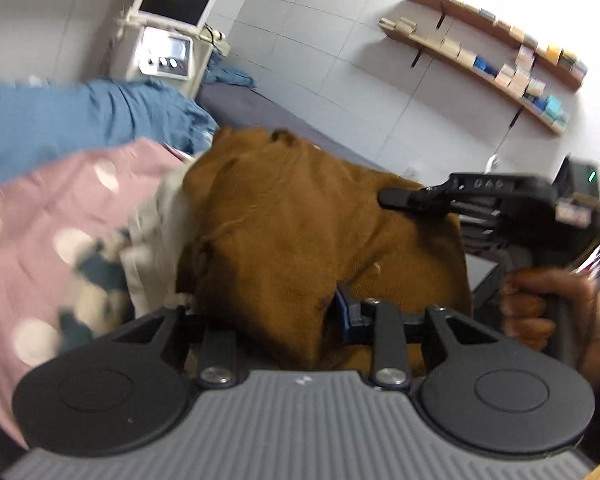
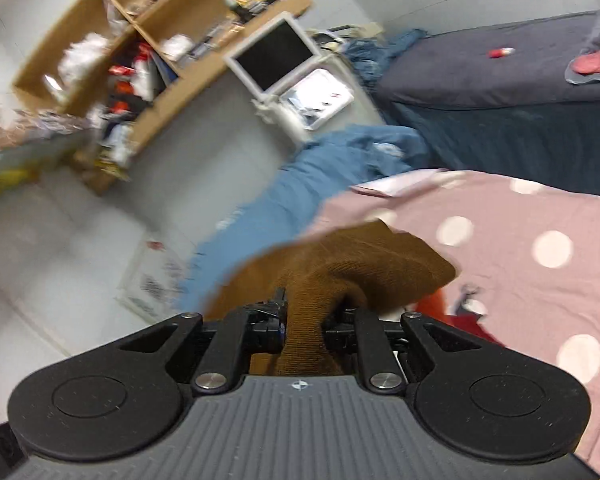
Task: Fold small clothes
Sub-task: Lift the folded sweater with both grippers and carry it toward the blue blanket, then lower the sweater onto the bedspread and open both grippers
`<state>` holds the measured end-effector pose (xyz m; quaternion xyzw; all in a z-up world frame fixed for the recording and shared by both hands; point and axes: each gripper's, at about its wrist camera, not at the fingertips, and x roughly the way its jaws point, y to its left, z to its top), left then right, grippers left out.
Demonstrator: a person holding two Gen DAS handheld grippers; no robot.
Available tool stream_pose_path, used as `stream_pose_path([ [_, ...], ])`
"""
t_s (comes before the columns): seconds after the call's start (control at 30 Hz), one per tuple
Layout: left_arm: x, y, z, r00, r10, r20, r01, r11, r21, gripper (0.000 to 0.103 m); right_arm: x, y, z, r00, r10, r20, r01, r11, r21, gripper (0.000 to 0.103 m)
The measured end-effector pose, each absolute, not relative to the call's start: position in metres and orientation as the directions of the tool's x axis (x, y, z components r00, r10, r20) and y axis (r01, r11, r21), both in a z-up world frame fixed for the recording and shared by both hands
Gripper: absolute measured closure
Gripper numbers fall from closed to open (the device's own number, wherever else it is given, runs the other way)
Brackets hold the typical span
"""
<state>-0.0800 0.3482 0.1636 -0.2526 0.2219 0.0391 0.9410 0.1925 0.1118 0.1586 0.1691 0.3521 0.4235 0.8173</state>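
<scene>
Above the bed: a brown knitted garment (image 1: 300,216) hangs lifted between two grippers, over a pink cover with white dots (image 2: 520,248).
Left gripper (image 1: 268,320): its jaws stand narrow and are closed on one edge of the brown garment; the cloth covers most of the fingers, only one blue pad (image 1: 342,312) shows.
Right gripper (image 2: 306,320): its jaws are narrow and pinch a bunched fold of the same garment, which runs down between them.
Right gripper in the left view (image 1: 404,196): it comes in from the right, its tip at the far edge of the garment; a hand (image 1: 540,304) holds its handle.
Blue cloth (image 2: 300,184): crumpled, just beside the pink cover.
Background: a white machine with a dark screen (image 1: 176,12) stands near a grey tiled wall; wooden wall shelves (image 1: 492,60) carry small boxes; a wooden rack (image 2: 148,60) is full of things.
Sharpness: both views are blurred.
</scene>
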Motion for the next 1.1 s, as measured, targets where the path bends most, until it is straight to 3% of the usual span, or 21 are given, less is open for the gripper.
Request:
stream_pose_path([
  [0.03,-0.081,0.353,0.164,0.900,-0.046,-0.434,-0.181,0.865,-0.467,0.071,0.193,0.110,0.155,0.390,0.819,-0.421,-0.575,0.574,0.583,0.068],
  [0.1,-0.080,0.355,0.171,0.898,-0.037,-0.439,-0.179,0.880,-0.440,0.071,0.192,0.104,0.150,0.381,0.834,-0.399,-0.556,0.551,0.622,0.061],
  [0.23,-0.077,0.353,0.177,0.897,-0.020,-0.442,-0.169,0.907,-0.385,0.070,0.181,0.091,0.154,0.392,0.857,-0.336,-0.586,0.514,0.627,0.006],
  [0.27,-0.076,0.352,0.174,0.896,-0.021,-0.444,-0.168,0.909,-0.381,0.070,0.179,0.089,0.161,0.408,0.855,-0.321,-0.612,0.516,0.599,0.001],
  [0.43,-0.049,0.333,0.172,0.894,-0.048,-0.446,-0.160,0.895,-0.416,0.069,0.143,0.085,0.166,0.481,0.823,-0.302,-0.723,0.567,0.394,0.001],
  [0.63,-0.046,0.336,0.168,0.890,-0.051,-0.452,-0.158,0.898,-0.411,0.068,0.121,0.079,0.151,0.456,0.829,-0.324,-0.763,0.551,0.337,0.000],
  [0.7,-0.046,0.336,0.168,0.891,-0.053,-0.451,-0.156,0.896,-0.415,0.066,0.118,0.078,0.147,0.477,0.809,-0.344,-0.758,0.577,0.304,0.011],
  [0.73,-0.046,0.337,0.167,0.891,-0.055,-0.450,-0.154,0.897,-0.415,0.066,0.115,0.077,0.144,0.494,0.798,-0.346,-0.754,0.591,0.287,0.036],
  [0.83,-0.044,0.337,0.165,0.891,-0.067,-0.449,-0.143,0.897,-0.418,0.066,0.115,0.072,0.140,0.494,0.805,-0.328,-0.747,0.586,0.312,0.051],
  [1.1,-0.040,0.338,0.161,0.882,-0.074,-0.465,-0.149,0.894,-0.423,0.061,0.114,0.071,0.124,0.511,0.787,-0.347,-0.714,0.613,0.339,0.048],
])
